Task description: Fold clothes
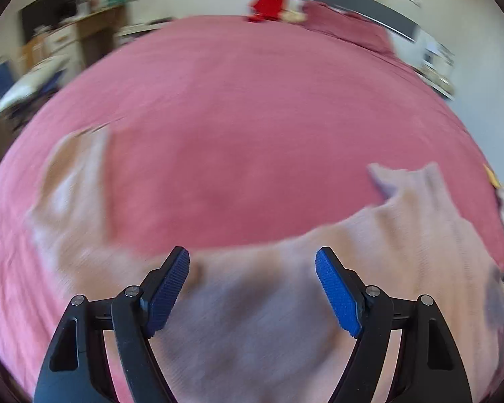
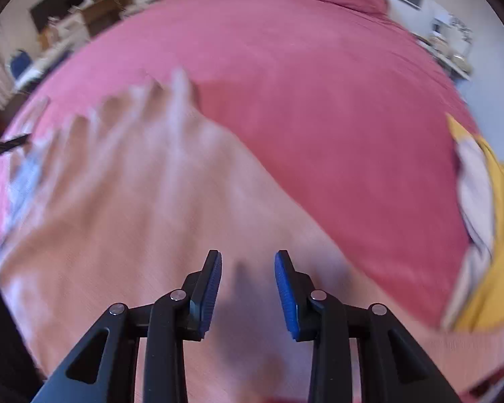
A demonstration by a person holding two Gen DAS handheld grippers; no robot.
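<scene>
Big pink bedspread (image 1: 252,107) fills both views, a finely ribbed weave running to the pillows at the top. Across the lower half lies the pale peach garment (image 2: 124,221), soft knit, blurred, one pointed end toward upper left in the right wrist view. This looks like the laying-out step: neither tool has cloth. The left gripper (image 1: 252,288) stands spread wide over the fabric, nothing between its blue ribbed pads. The right gripper (image 2: 248,288) shows a narrower gap, also empty. Next up, probably, is pinching an edge. A yellow garment (image 2: 497,235) waits at right.
</scene>
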